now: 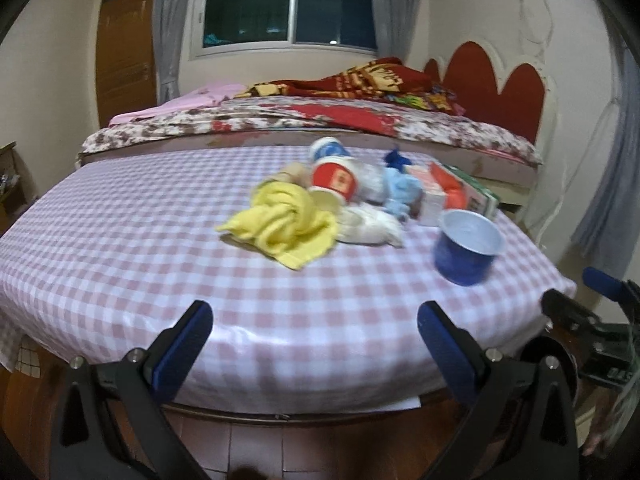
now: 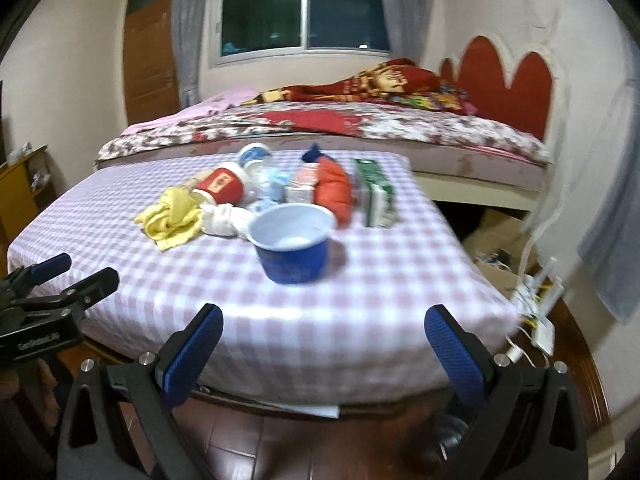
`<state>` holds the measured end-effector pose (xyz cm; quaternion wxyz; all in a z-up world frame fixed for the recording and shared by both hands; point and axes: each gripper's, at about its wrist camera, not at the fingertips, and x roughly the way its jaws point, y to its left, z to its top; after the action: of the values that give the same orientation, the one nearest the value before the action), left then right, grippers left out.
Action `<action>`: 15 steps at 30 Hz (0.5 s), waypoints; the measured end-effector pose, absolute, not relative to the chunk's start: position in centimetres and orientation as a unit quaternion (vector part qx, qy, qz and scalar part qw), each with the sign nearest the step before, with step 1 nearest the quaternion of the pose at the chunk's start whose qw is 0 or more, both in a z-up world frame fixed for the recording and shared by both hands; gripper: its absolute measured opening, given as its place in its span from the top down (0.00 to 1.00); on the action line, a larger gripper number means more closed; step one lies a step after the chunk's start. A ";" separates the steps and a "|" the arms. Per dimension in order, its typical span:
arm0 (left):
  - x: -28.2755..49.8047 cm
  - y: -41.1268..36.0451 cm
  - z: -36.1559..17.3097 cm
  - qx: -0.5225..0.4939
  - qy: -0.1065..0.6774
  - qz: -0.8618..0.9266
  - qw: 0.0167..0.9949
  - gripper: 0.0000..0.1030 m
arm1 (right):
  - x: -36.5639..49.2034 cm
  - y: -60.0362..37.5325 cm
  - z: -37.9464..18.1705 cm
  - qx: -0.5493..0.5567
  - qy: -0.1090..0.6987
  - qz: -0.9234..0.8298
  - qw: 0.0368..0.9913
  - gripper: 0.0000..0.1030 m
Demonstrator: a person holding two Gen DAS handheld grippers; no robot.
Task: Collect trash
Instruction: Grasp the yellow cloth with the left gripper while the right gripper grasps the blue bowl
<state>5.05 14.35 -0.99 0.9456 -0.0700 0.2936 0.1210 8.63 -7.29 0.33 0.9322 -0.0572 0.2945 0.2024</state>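
so both tools sit off the near edge of the table (image 1: pixel 120 240), nothing held. left gripper (image 1: pixel 316 320) has its jaws wide apart, aimed at the middle of the near edge; right gripper (image 2: pixel 324 320) likewise spread wide and empty, lined up roughly with the blue cup (image 2: pixel 292 240). probably held back and open like this to pick a first target before reaching in.

trash is bunched in one pile toward the far edge, right of centre. yellow cloth (image 1: pixel 280 224) is on the pile's left, crumpled, touching the red cup (image 1: pixel 334 180), which lies on its side with its mouth toward the cloth. a white wad (image 1: pixel 370 226) sits just in front of the red cup. behind it a white-and-blue tub (image 1: pixel 329 148), tipped. light blue crumpled stuff (image 1: pixel 400 192) in the middle, an orange thing (image 2: pixel 334 188) and a green carton (image 2: pixel 376 192) toward the right edge; frames are blurry so what they are is a guess.

blue cup stands upright and apart from the pile, nearest the near edge, mouth up, looks empty. judgement: it's the easiest first grab for the right gripper since it's isolated and closest. no bin or bag shows in either view, so the drop spot is unknown. thin cup wall may crush or tip if pinched hard.
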 end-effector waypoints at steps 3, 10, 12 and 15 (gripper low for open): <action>6.4 15.8 -1.6 -0.069 0.304 0.129 0.941 0.01 | 11.0 -5.2 -0.8 -0.059 0.308 0.209 0.926 0.05; 9.9 19.7 -2.7 -0.105 0.312 0.145 0.933 0.01 | 14.9 -2.5 -2.9 -0.077 0.320 0.214 0.920 0.07; 11.2 20.4 -2.9 -0.111 0.313 0.142 0.932 0.01 | 15.7 -2.2 -3.0 -0.084 0.315 0.208 0.922 0.07; 13.5 21.1 -3.4 -0.112 0.320 0.134 0.931 0.03 | 17.1 -2.1 -3.2 -0.079 0.311 0.205 0.925 0.07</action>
<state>13.50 21.12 -3.36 0.9313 -0.1117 0.3196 0.1343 17.11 -2.06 -3.16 0.9247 -0.0786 0.3112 0.2049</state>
